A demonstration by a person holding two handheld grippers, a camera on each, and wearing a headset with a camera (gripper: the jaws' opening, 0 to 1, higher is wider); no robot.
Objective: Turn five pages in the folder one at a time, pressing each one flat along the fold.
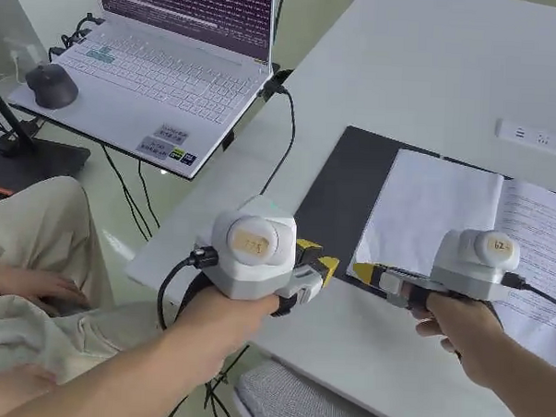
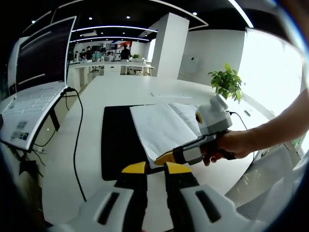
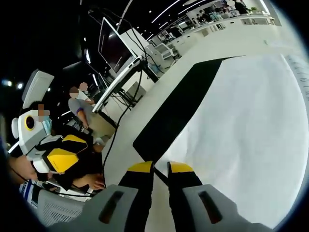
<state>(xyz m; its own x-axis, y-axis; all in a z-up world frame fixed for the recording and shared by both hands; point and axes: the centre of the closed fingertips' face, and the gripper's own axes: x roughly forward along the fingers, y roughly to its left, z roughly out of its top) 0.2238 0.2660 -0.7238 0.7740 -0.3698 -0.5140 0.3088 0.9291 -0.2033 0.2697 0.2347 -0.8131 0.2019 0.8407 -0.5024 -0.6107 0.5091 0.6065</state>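
- Black folder (image 1: 338, 197) with white pages lies open on the white bench (image 1: 404, 66), just ahead of both grippers.
- Left gripper (image 1: 323, 266), jaws together and empty, hangs off the bench's near edge.
- Right gripper (image 1: 366, 272), jaws together, meets the left page's (image 1: 435, 211) near corner; I cannot tell whether it pinches paper.
- Fold (image 1: 500, 204) runs away to its right, so the right gripper looks better placed.

A mouse (image 1: 51, 85) sits just beside the open laptop (image 1: 173, 65), a power strip (image 1: 537, 139) well apart.
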